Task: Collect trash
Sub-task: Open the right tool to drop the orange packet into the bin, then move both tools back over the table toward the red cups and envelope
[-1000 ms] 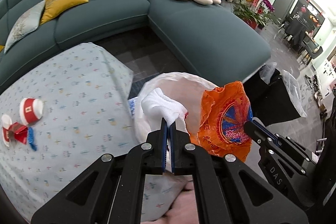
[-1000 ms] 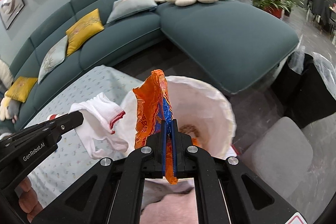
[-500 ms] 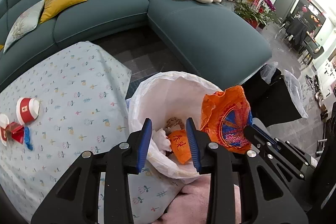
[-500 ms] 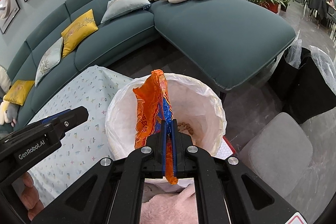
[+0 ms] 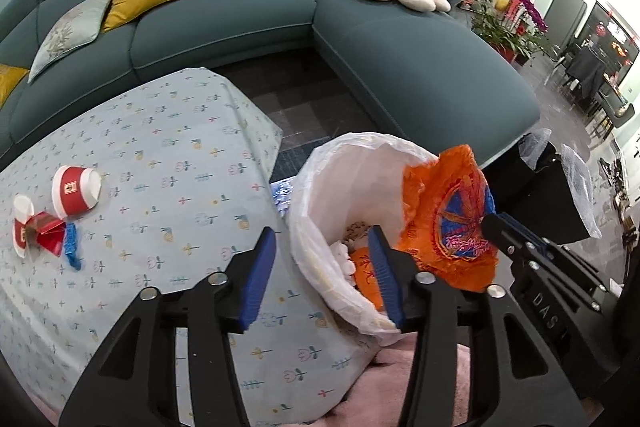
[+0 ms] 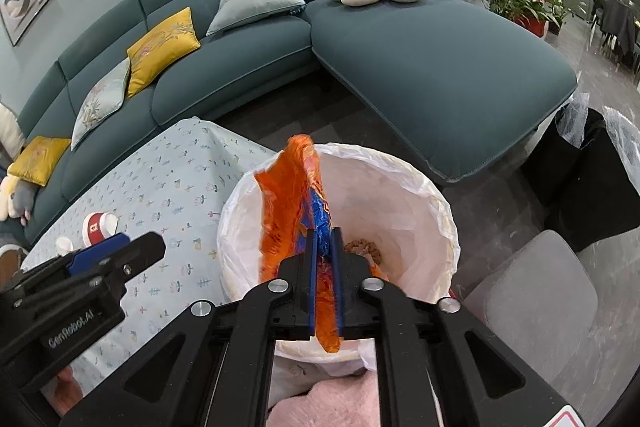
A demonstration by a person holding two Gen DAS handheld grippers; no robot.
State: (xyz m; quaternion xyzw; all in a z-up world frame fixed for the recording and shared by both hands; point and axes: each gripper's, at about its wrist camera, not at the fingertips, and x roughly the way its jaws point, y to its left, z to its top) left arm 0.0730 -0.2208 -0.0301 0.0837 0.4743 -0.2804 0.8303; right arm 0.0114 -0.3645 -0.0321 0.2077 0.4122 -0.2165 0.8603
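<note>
- Far left of the bench [image 5: 168, 155], which we are seeing under a pale flower-print cloth: a red paper cup [image 5: 76, 191] is lying on its side, just beside a crushed red-and-white cup [image 5: 38, 231] and a blue scrap [image 5: 72, 247].
- Left hand-held gripper [image 5: 322, 269]: we are finding its jaws standing apart, having just been opening, with nothing between the blue pads; one finger is hanging over the cloth, the other over the bin's rim.
- Trash bin [image 6: 420, 187], white-lined, is sitting at the bench's right edge; we are noting white tissue [image 5: 342, 257], an orange packet [image 5: 366, 273] and some brown bits inside.
- Orange snack wrapper [image 6: 288, 203]: we are seeing it standing upright over the bin's mouth, its lower end hanging between the pads.
- Right hand-held gripper [image 6: 324, 239]: its jaws are narrow, having just been easing apart, and the wrapper is sitting between them.
- Background: a teal sofa [image 6: 420, 59] is carrying yellow and grey cushions.
</note>
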